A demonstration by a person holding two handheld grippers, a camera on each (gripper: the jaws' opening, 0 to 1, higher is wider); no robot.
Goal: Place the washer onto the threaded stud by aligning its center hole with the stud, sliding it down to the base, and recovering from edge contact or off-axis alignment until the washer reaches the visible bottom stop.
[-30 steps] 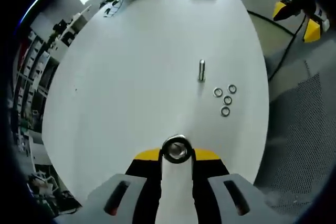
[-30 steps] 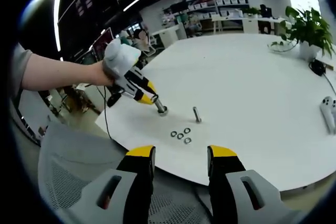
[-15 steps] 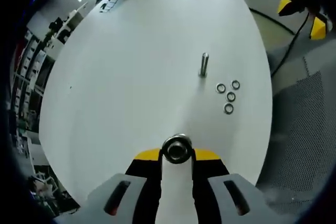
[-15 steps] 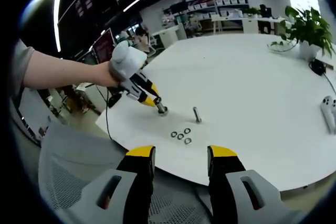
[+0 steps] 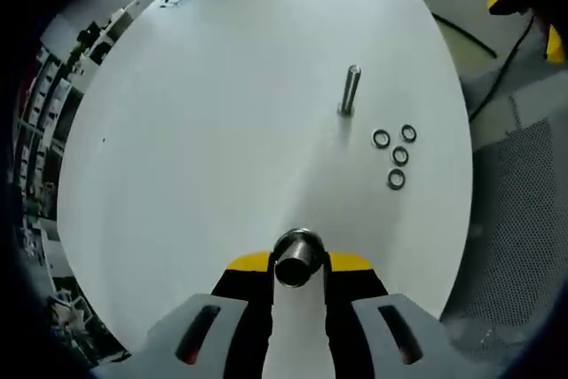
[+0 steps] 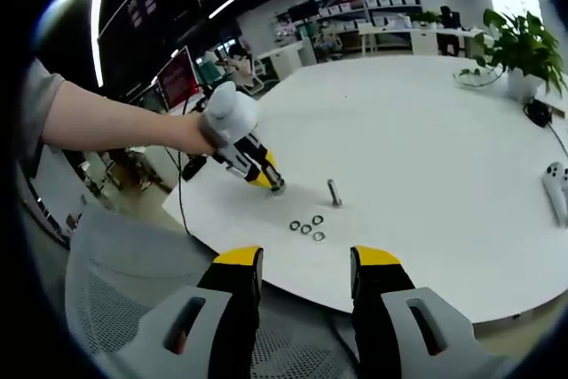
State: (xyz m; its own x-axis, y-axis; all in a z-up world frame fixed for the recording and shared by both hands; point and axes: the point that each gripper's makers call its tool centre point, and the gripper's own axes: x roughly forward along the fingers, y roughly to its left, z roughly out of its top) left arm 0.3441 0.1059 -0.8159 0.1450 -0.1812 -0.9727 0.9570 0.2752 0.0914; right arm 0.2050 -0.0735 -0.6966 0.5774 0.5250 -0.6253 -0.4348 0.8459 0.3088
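A metal threaded stud (image 5: 349, 90) stands upright on the white round table (image 5: 222, 86). Several steel washers (image 5: 395, 156) lie flat in a cluster just beside it. My left gripper (image 5: 297, 262) is shut on a short metal cylinder (image 5: 297, 256), which it holds above the table, short of the stud. In the right gripper view the same gripper (image 6: 271, 184), in a person's hand, hovers left of the stud (image 6: 334, 193) and above the washers (image 6: 306, 226). My right gripper (image 6: 303, 259) stands open with nothing in it, off the table's near edge.
A grey mesh chair (image 6: 133, 308) sits below the right gripper, by the table (image 6: 426, 148) edge. A white controller (image 6: 557, 188), a potted plant (image 6: 519, 46) and a black cable lie at the table's far side. Office desks and shelves stand behind.
My left gripper has moved in toward the stud with the metal cylinder and now stands closer to it. The right gripper, the stud and the washers have stayed put.
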